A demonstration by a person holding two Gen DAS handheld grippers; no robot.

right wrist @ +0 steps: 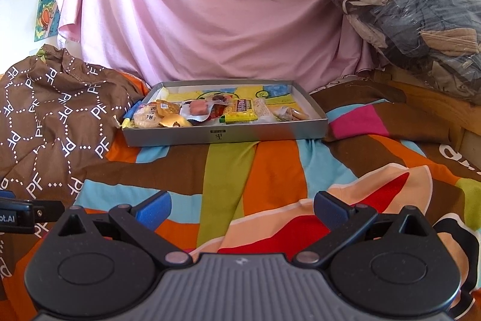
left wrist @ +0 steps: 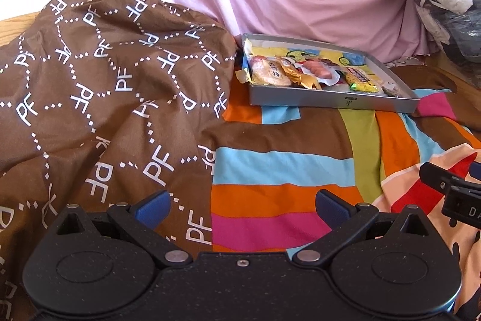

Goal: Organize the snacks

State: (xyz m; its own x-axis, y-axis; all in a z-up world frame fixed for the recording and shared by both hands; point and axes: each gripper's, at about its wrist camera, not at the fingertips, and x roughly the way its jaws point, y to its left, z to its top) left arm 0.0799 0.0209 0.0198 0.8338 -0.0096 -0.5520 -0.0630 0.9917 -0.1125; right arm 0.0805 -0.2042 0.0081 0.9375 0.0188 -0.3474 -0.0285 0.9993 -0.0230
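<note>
Pink drapery (right wrist: 210,14) fills the background above a striped bedspread (right wrist: 270,158); we see the grey tray (right wrist: 228,136) of wrapped snacks (right wrist: 207,112) at frame centre, well beyond both tools. Left tool (left wrist: 242,208) and right tool (right wrist: 242,208) each have their 2 fingers apart, holding nothing
</note>
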